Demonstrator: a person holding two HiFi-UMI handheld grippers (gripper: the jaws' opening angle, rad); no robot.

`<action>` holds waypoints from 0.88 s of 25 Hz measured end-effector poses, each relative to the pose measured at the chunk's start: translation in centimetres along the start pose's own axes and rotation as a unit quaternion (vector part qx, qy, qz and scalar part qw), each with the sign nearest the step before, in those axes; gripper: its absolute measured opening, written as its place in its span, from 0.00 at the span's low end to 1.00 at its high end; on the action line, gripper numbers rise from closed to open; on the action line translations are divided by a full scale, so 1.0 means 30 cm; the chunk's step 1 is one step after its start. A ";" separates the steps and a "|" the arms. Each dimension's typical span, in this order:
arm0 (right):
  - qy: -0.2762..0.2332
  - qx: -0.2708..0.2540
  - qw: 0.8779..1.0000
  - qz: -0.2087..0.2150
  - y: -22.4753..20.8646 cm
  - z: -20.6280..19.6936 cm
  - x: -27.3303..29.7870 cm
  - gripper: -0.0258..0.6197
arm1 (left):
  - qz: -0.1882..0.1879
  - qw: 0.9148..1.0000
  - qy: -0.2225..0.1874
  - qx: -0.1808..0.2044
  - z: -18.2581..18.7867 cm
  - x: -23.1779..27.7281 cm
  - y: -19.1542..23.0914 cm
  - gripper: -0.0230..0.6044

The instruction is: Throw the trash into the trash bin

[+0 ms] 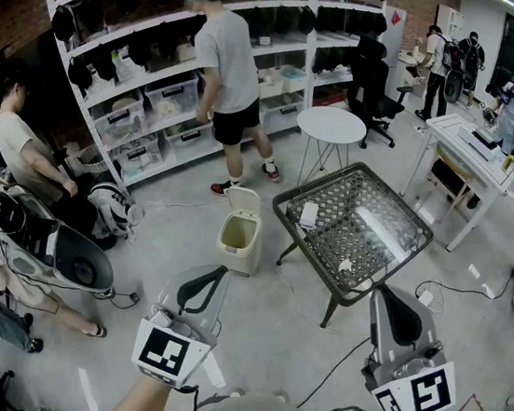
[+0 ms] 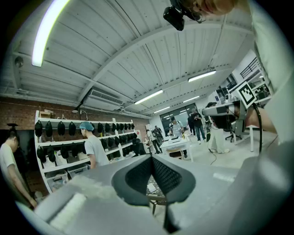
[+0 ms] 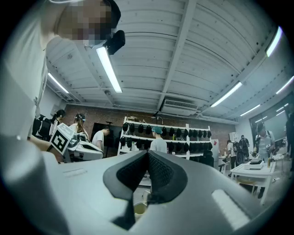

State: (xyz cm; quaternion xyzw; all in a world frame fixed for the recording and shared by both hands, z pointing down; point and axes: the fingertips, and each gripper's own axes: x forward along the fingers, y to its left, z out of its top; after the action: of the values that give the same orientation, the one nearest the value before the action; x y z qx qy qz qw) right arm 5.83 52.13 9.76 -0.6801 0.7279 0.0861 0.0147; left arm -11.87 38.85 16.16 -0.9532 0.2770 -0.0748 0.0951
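Observation:
The cream trash bin (image 1: 239,231) stands on the floor with its lid up, left of a wire-mesh table (image 1: 397,214). On the mesh lie a white flat item (image 1: 309,215) and a small crumpled white scrap (image 1: 346,267). My left gripper (image 1: 213,275) is held low in front of the bin, shut and empty. My right gripper (image 1: 386,298) hovers by the table's near corner, shut with nothing in it. In the left gripper view the gripper (image 2: 151,158) points at the table (image 2: 158,196). The right gripper (image 3: 147,153) in its own view has the bin (image 3: 138,209) showing under the jaws.
A round white table (image 1: 331,125) stands behind the mesh table, and a white desk (image 1: 467,143) is at the right. Shelves of dark helmets (image 1: 163,65) line the back, with a person (image 1: 228,65) in front of them. Seated people (image 1: 12,215) crowd the left. Cables (image 1: 452,291) run over the floor.

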 end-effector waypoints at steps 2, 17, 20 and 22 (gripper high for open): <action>0.003 -0.002 1.000 0.005 0.003 -0.003 0.001 0.04 | 0.000 1.000 0.001 -0.002 0.004 0.002 -0.008 0.04; -0.009 0.031 0.999 -0.010 -0.100 -0.054 -0.089 0.05 | 0.011 1.000 0.018 -0.001 -0.013 0.018 -0.128 0.04; -0.025 0.038 0.999 -0.024 -0.127 -0.037 -0.103 0.37 | 0.014 1.000 0.016 -0.004 -0.005 0.015 -0.139 0.04; -0.027 0.036 0.999 -0.029 -0.138 -0.033 -0.114 0.41 | 0.017 1.000 0.017 -0.005 -0.003 0.008 -0.145 0.04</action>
State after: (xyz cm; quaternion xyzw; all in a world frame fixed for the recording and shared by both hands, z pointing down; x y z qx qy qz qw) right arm 10.28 55.12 10.79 -0.6970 0.7102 0.0773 0.0610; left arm -9.43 42.31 17.23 -0.9473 0.2955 -0.0878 0.0873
